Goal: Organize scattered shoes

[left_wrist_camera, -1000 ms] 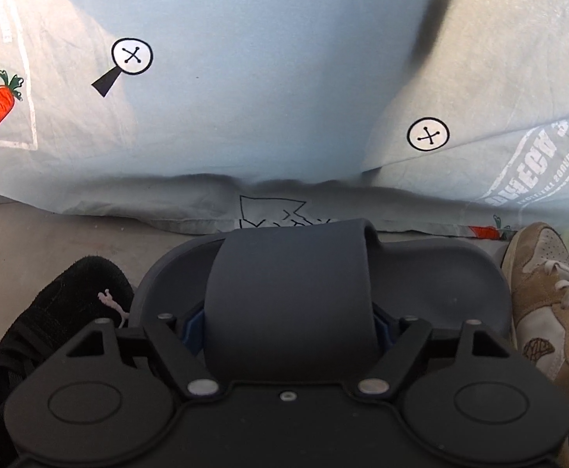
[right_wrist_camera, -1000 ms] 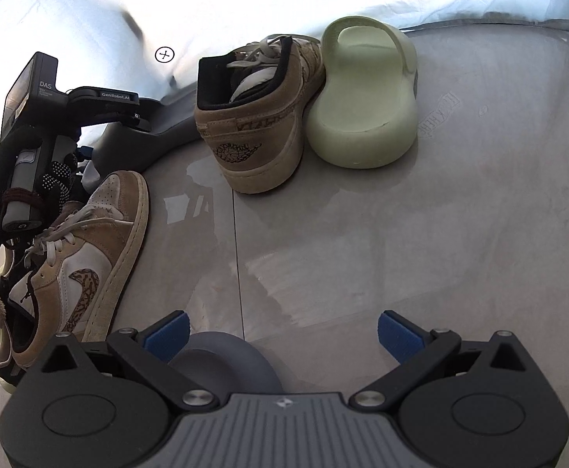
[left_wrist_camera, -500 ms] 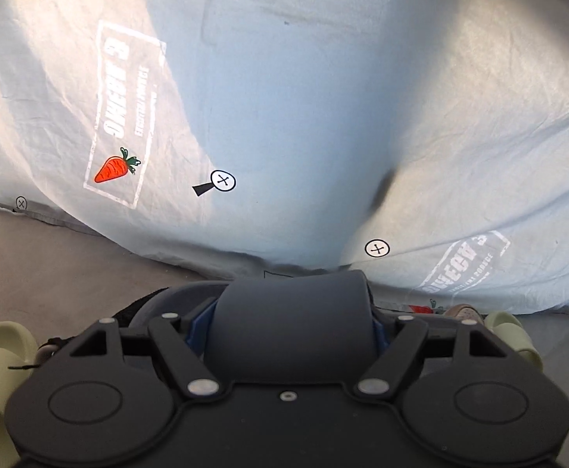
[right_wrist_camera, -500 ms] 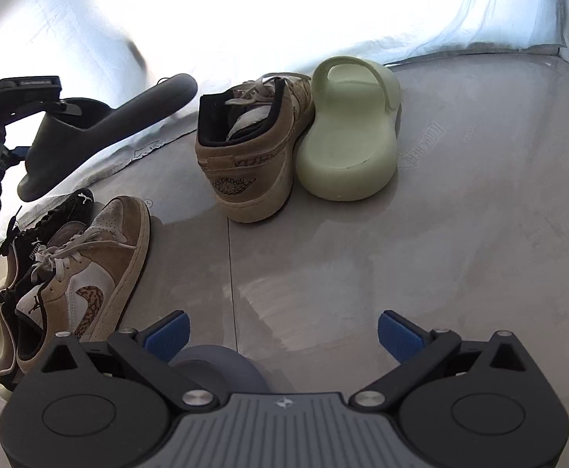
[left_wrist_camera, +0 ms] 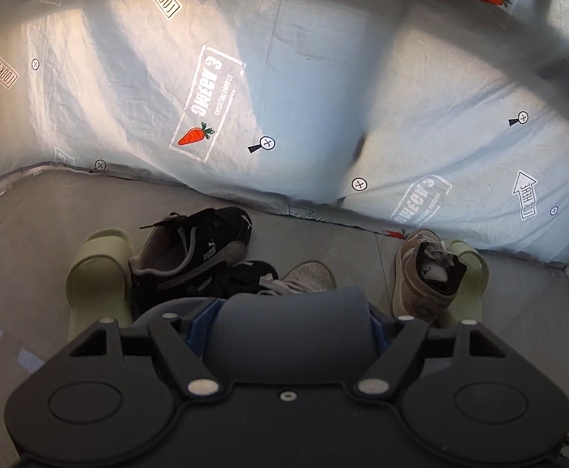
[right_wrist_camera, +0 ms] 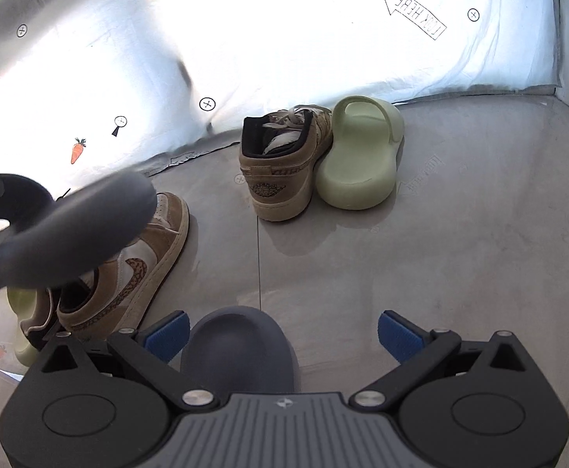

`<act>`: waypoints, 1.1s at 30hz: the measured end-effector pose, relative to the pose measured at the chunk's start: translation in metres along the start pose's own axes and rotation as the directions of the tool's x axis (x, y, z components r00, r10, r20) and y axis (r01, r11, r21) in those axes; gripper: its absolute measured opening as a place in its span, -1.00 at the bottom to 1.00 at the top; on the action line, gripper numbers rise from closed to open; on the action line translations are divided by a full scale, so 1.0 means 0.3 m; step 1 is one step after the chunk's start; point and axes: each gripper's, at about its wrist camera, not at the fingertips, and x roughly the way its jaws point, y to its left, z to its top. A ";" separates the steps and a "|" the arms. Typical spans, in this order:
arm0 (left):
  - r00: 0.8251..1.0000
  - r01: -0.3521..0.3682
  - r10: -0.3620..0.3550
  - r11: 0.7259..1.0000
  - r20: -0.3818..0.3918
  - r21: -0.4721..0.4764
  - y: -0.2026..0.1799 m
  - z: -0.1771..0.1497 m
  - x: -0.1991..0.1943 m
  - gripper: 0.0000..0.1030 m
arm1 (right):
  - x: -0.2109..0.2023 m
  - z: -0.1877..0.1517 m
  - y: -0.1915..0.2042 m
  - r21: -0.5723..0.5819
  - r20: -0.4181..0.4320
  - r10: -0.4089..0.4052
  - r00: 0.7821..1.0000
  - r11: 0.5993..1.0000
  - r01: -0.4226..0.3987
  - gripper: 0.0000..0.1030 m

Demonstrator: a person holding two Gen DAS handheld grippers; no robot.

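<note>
I am holding a dark grey slide (left_wrist_camera: pixel 290 321) by its strap in my left tongs (left_wrist_camera: pixel 290 323), lifted off the floor (right_wrist_camera: pixel 459 241); from the right camera it is hanging in the air over the loose tan sneaker (right_wrist_camera: pixel 136 269). I judge I am carrying it toward its mate, the second grey slide (right_wrist_camera: pixel 239 347), which is lying on the floor just in front of my right tongs (right_wrist_camera: pixel 282 337), so the two can sit as a pair.

The left tongs are clamping the strap from both sides, blue pads pressed against it, which keeps the sole hanging free and easy to set down flat. The right tongs are standing wide apart, holding nothing, with the toe of the floor slide lying between the blue pads (right_wrist_camera: pixel 397 337) but touching neither, as far as I can tell.

Further out, another tan sneaker (right_wrist_camera: pixel 284 167) and a pale green slide (right_wrist_camera: pixel 362 156) are already standing touching, side by side near the printed sheet (right_wrist_camera: pixel 284 39), though they are not a matching pair. On the left, two black sneakers (left_wrist_camera: pixel 194 253) are piled against the other green slide (left_wrist_camera: pixel 97 273), with the loose tan sneaker beside them, so that heap is waiting to be sorted.
</note>
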 end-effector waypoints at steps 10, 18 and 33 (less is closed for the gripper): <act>0.980 -0.186 0.169 0.965 -0.105 -0.185 0.268 -0.301 -0.118 0.46 | -0.088 -0.119 0.049 -0.031 -0.016 0.004 1.000 1.000 -0.005 0.98; 0.944 -0.322 0.290 0.912 -0.158 -0.252 0.395 -0.409 -0.058 0.47 | -0.116 -0.183 0.133 -0.103 -0.030 0.027 0.999 0.994 -0.030 0.98; 0.926 -0.223 0.160 0.962 -0.343 -0.155 0.402 -0.508 0.052 0.48 | -0.116 -0.221 0.184 -0.134 -0.059 0.018 0.998 0.991 -0.026 0.98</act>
